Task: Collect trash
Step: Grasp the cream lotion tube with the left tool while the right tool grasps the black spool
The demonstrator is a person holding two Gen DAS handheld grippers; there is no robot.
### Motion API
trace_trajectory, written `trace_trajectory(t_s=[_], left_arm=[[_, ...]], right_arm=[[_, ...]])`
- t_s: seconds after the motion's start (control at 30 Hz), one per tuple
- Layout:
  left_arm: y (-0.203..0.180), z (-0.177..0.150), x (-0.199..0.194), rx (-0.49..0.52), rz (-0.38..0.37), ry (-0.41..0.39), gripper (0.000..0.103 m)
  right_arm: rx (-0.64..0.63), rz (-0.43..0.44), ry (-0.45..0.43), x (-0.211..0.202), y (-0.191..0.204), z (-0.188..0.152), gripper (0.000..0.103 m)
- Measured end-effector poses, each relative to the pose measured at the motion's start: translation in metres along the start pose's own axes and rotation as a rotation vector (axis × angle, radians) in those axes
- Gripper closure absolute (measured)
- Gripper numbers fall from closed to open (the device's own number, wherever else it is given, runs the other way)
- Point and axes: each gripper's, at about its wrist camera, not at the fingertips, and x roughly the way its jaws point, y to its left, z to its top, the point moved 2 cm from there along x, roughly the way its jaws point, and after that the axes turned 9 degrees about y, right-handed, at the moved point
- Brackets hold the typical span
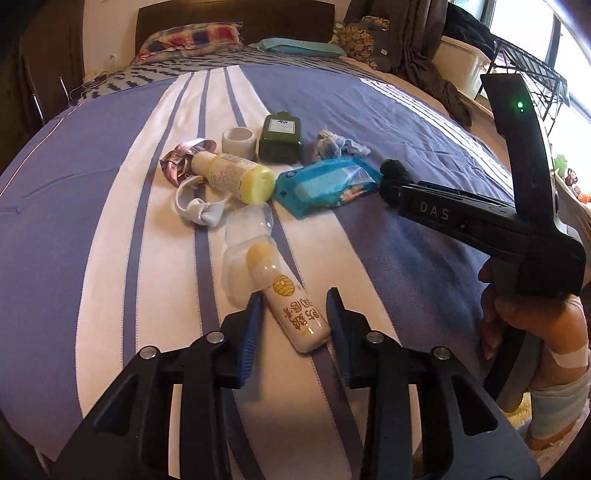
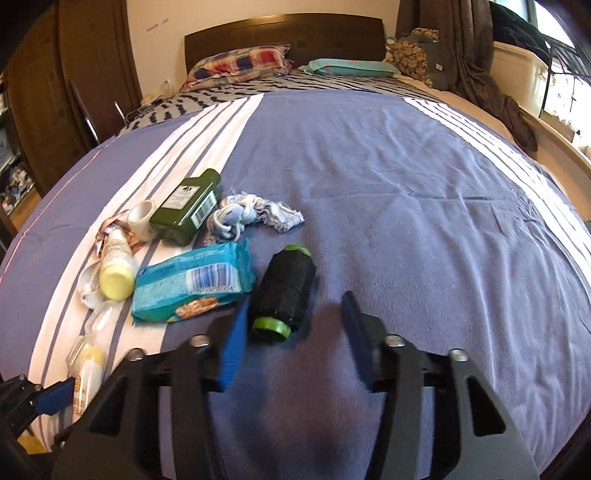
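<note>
On the striped bed lies a pile of trash. My left gripper (image 1: 295,301) is open, its blue pads on either side of a white lip-balm tube (image 1: 295,314) with its clear cap (image 1: 245,236) off. My right gripper (image 2: 295,304) is open around a black thread spool with green ends (image 2: 286,291), the left pad close to it. Behind lie a blue wipes pack (image 2: 192,284), a yellow-capped bottle (image 1: 236,177), a dark green bottle (image 2: 184,212), a white tape roll (image 1: 239,140), a crumpled rag (image 2: 251,218), a shiny wrapper (image 1: 183,157) and a white mask (image 1: 199,210).
The blue and white striped blanket (image 2: 406,203) covers the bed. Pillows (image 2: 240,62) and a wooden headboard (image 2: 284,33) stand at the far end. A curtain, clothes and a white bin (image 2: 517,77) are at the right by the window.
</note>
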Motion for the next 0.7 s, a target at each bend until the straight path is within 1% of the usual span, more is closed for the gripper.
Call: trace_trajectory(t_s=[0.03,0.07,0.13,0.2,0.3,0.47,0.6,0.7], left_arm=[[0.002,0.0,0.0,0.006,0.002,-0.003,0.075],[0.002,-0.001,-0.002,0.008,0.003,-0.005,0.077],[0.004,-0.002,-0.005,0.013,0.012,-0.012,0.082],[0.007,-0.003,-0.011,0.012,0.019,-0.027,0.085],[0.012,-0.003,-0.027,0.011,0.021,-0.063,0.085],[0.016,-0.003,-0.064,0.014,0.053,-0.144,0.085],[0.019,-0.008,-0.088,0.013,0.068,-0.18,0.085],[0.019,-0.017,-0.105,0.016,0.074,-0.201,0.085]], right_arm=[[-0.001,0.002,-0.002,0.0,0.0,0.001,0.073],[-0.002,0.002,-0.004,-0.001,-0.001,0.001,0.074],[-0.006,-0.003,-0.013,-0.005,0.0,0.001,0.074],[-0.012,-0.006,-0.023,-0.01,0.002,0.0,0.075],[-0.027,-0.008,-0.049,-0.027,0.006,-0.004,0.075],[-0.059,-0.011,-0.093,-0.059,0.015,-0.009,0.075],[-0.083,-0.003,-0.131,-0.089,0.026,-0.016,0.075],[-0.097,0.011,-0.158,-0.112,0.036,-0.027,0.075]])
